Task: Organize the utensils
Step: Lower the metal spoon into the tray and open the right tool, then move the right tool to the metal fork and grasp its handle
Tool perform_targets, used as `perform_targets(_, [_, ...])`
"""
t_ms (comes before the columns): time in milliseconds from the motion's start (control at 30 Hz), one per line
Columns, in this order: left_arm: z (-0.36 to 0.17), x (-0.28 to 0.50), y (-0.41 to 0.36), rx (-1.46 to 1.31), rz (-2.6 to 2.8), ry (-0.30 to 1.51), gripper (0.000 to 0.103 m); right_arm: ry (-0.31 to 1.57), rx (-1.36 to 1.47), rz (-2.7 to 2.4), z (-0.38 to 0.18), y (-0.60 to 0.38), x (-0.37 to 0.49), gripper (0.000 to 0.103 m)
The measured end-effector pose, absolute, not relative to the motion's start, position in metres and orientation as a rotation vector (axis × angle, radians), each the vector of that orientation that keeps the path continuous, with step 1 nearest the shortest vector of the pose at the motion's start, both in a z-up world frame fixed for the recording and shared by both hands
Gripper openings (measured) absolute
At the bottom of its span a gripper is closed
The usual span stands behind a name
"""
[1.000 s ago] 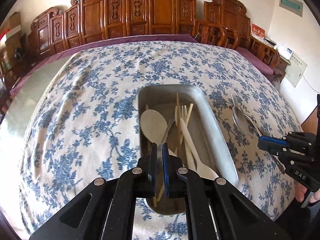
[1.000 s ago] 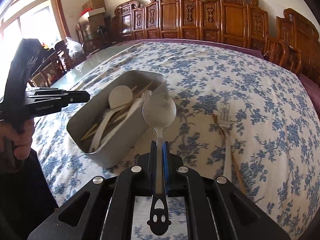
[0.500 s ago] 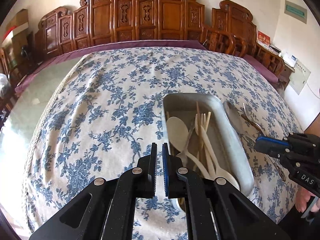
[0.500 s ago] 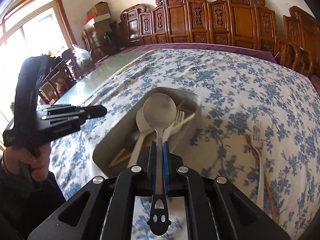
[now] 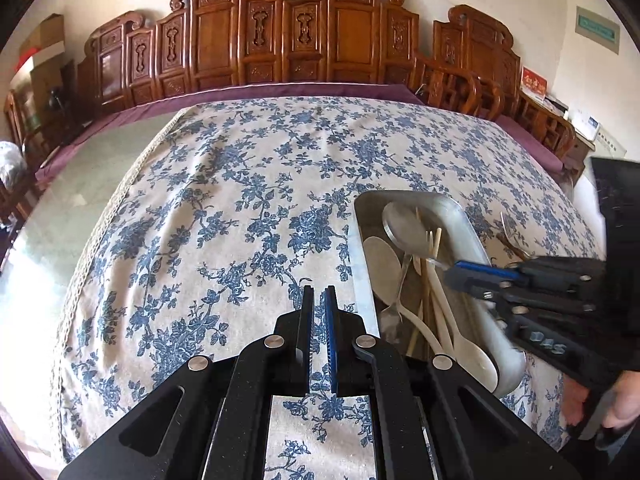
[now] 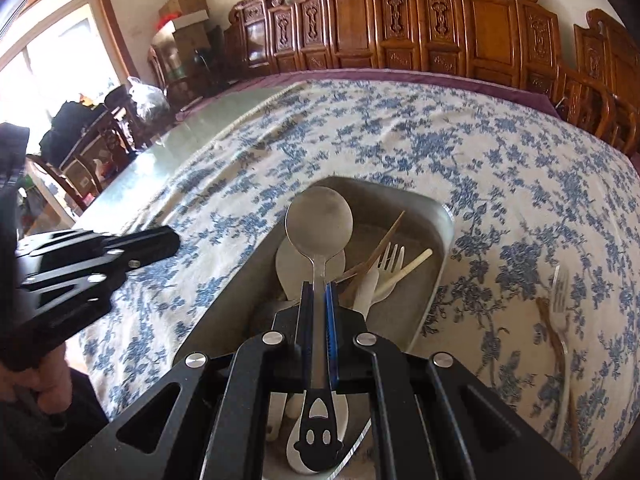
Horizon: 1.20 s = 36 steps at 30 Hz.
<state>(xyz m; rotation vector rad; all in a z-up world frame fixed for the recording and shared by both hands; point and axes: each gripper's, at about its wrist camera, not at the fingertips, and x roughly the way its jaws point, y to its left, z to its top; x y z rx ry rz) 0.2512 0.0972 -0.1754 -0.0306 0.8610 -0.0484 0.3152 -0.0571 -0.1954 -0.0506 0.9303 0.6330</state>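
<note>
Since earlier: right gripper has carried the metal spoon from beside the tray to over it; the left gripper has drifted off the tray toward the left, over bare cloth.
Right gripper: fingers pressed together on the spoon's handle, gripped partway along; the bowl points ahead over the tray's far half, and the dark cut-out handle end sticks out behind the fingers.
Left gripper: fingers nearly together with only a thin slit between them, nothing in it; it hangs over the tablecloth just left of the tray, touching nothing that shows.
Metal tray: lies on the blue-flowered tablecloth, its long side running away from the cameras.
In the tray: a white plastic spoon, a pale fork, other pale utensils and thin wooden sticks, overlapping loosely lengthwise.
Outside the tray: a clear fork and a brown stick lie on the cloth to the tray's right, well apart from it.
Background: carved wooden chairs line the table's far edge.
</note>
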Motion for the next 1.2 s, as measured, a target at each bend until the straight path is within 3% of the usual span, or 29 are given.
perform_targets(467, [-0.174,0.251,0.097,-0.027,-0.046,0.856,0.004,0.994,-0.043,0.634,-0.214,-0.044,0.321,0.009])
perform_targets(867, [-0.167,0.248,0.079,-0.026,-0.068,0.834,0.006,0.865,-0.027,0.617,-0.171,-0.085,0.306,0.01])
perform_targets(933, [-0.164,0.248,0.073,-0.026,-0.08,0.824,0.016,0.839,-0.049,0.592,-0.161,-0.1,0.302,0.01])
perform_targets(1067, [-0.16,0.247,0.06,-0.021,-0.106,0.814,0.023,0.818,-0.085,0.524,-0.15,-0.134,0.295,0.01])
perform_targets(1200, [-0.156,0.245,0.051,-0.044,-0.133,0.802,0.039,0.817,-0.095,0.442,-0.147,-0.175,0.286,0.01])
